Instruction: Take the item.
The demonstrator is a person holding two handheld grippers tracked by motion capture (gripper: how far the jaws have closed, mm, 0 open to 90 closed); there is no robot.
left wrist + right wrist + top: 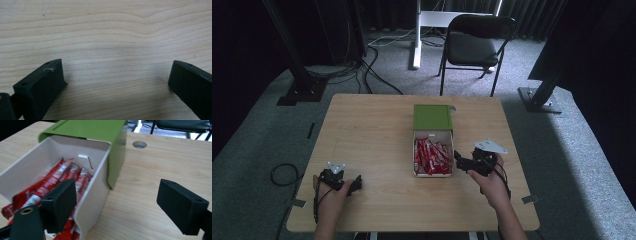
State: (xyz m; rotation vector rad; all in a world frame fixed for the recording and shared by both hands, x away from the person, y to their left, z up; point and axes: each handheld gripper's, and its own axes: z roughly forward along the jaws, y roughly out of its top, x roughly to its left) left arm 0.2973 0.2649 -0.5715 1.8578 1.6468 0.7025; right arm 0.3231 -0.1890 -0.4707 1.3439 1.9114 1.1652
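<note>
A white drawer-style box point(433, 174) half slid out of its green sleeve point(432, 117) lies mid-table, holding several red sachets point(431, 157). My right gripper point(458, 159) hovers open just right of the box's near end. In the right gripper view its jaws straddle the box's right wall point(96, 195), with the red sachets point(52, 182) beside the left jaw and the green sleeve point(87, 128) beyond. My left gripper point(358, 182) rests open at the table's near left, and in the left gripper view point(116, 80) bare wood lies between its jaws.
The wooden table point(367, 130) has bare room left of and beyond the box. A cable hole point(139, 144) sits in the tabletop past the sleeve. A black chair point(474, 42) and a white desk leg point(416, 35) stand behind the table. Cables cross the carpet.
</note>
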